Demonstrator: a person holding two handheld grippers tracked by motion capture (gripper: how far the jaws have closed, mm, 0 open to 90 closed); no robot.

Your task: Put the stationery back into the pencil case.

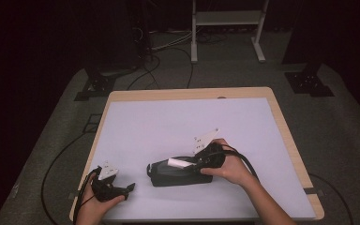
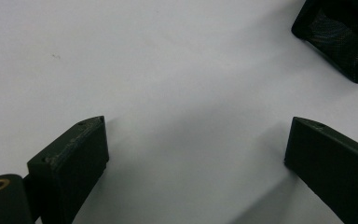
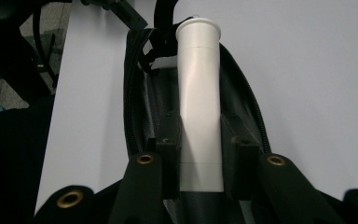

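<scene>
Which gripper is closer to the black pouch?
Right. The right gripper is over the open black pouch, holding a white tube; the left gripper sits apart, jaws open.

A white plastic tube [image 3: 198, 98] with a flanged end is held lengthwise over an open black zip pouch [image 3: 142, 107]. In the high view the tube [image 1: 180, 163] lies nearly level on top of the pouch [image 1: 171, 174], low in the centre of the frame. The pouch is long, unzipped, and lies flat on the white desk [image 1: 168, 122].
</scene>
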